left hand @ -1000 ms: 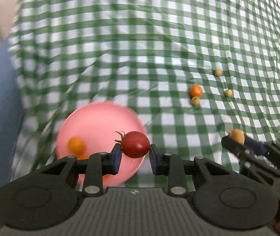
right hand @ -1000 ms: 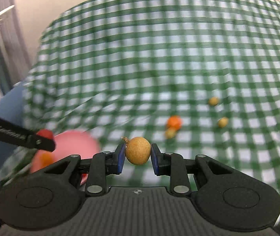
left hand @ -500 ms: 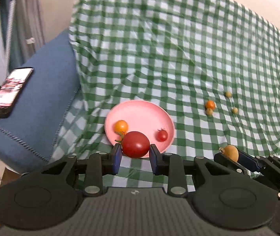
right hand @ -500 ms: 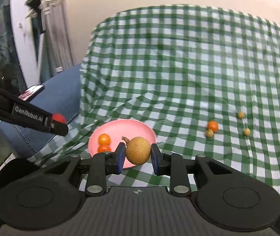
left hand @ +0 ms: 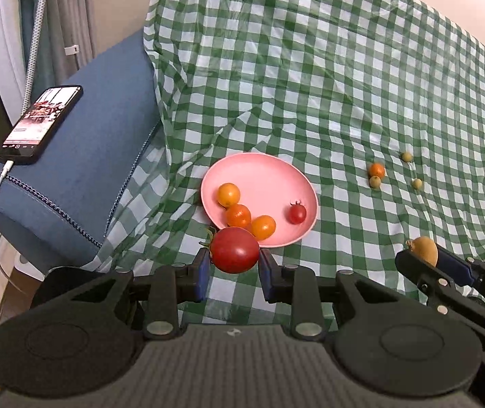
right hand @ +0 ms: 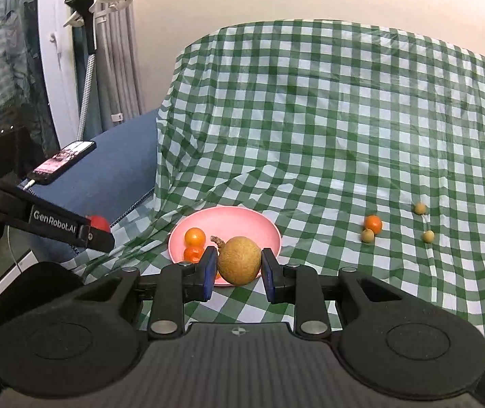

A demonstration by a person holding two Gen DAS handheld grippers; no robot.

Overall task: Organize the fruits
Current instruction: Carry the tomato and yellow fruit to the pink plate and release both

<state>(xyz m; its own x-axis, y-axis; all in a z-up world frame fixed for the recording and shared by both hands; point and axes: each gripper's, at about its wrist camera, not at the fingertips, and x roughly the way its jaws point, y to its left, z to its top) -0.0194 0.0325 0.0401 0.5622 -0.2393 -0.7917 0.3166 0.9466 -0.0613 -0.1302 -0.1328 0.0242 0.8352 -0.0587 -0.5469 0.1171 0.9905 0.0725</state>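
Left wrist view: the left gripper (left hand: 233, 268) clamps a red tomato (left hand: 234, 250) before the pink plate (left hand: 269, 173), the right gripper (right hand: 239, 272) pinches a brown longan (right hand: 239, 260), and loose fruits (left hand: 376, 170) lie on the checked cloth (left hand: 310, 68) beyond.

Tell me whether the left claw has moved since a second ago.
Yes. The left claw has pulled back and up from the pink plate, which now looks smaller and farther, red tomato still gripped.

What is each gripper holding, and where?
Left gripper pinches a red tomato by its sides; right gripper pinches a brown fruit likewise.
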